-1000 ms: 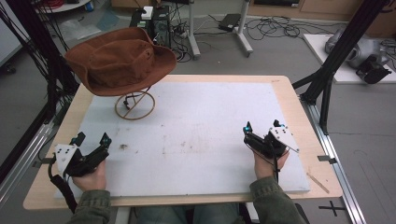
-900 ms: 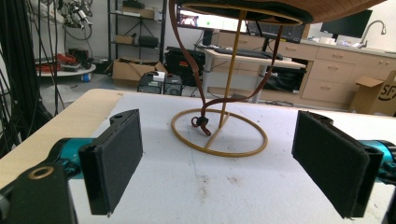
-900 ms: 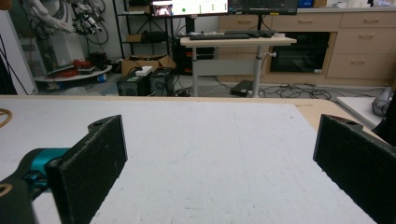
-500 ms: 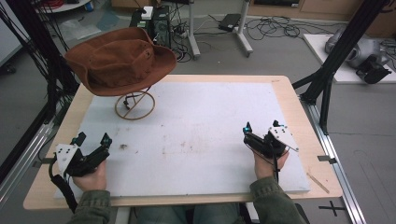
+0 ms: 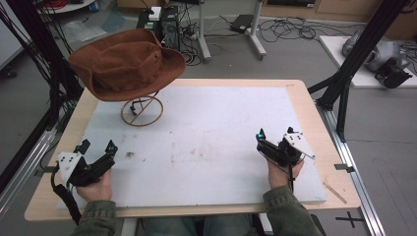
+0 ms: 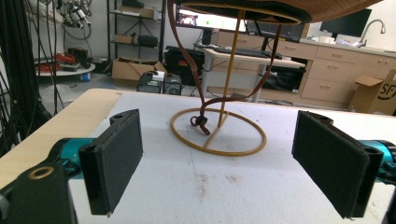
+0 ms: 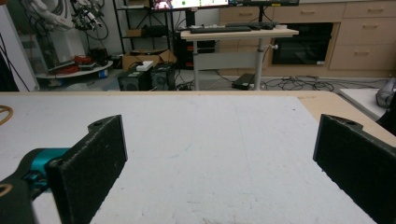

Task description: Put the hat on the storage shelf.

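Note:
A brown brimmed hat (image 5: 125, 64) rests on a gold wire stand (image 5: 142, 112) at the table's far left. Its brown chin strap (image 6: 201, 121) hangs down to the stand's ring base (image 6: 218, 135), and the brim's underside (image 6: 261, 7) is overhead in the left gripper view. My left gripper (image 5: 98, 145) sits near the front left edge, open and holding nothing, and points toward the stand (image 6: 229, 163). At the front right, my right gripper (image 5: 275, 132) is open over bare board (image 7: 219, 168), also holding nothing.
A white foam board (image 5: 206, 128) covers most of the wooden table (image 5: 314, 113). Black frame posts (image 5: 354, 64) stand at both sides. Beyond the table's far edge are cables, boxes and a desk (image 7: 238, 32).

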Available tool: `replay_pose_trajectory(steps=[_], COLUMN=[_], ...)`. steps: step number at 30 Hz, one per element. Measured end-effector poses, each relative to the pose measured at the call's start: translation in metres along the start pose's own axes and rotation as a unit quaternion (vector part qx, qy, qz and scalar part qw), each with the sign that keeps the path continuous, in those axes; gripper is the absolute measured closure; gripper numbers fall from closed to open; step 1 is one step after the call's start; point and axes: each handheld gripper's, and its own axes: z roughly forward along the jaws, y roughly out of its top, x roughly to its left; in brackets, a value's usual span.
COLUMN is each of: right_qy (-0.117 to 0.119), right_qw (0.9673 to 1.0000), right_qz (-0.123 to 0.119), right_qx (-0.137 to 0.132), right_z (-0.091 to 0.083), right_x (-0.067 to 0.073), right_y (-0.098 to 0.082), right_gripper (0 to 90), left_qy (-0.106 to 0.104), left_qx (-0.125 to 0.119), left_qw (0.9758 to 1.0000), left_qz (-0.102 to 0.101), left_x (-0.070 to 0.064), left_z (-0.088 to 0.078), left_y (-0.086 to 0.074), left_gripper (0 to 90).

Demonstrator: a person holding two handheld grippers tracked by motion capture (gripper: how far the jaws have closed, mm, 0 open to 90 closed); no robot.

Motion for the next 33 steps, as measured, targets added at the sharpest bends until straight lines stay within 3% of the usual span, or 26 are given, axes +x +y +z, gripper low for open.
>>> replay_pose_trajectory(steps=[33], right_qy=[0.006], right_qw=[0.9999], right_qz=[0.007], right_qx=[0.01], right_z=[0.0018], right_x=[-0.0019], right_y=[-0.0006], right_gripper=[2.6], left_qy=[0.001], left_qx=[-0.001], left_qw=[1.0], left_qz=[-0.002], left_x=[0.0009], left_z=[0.0008], left_y=[-0.0001], left_gripper=[16.6])
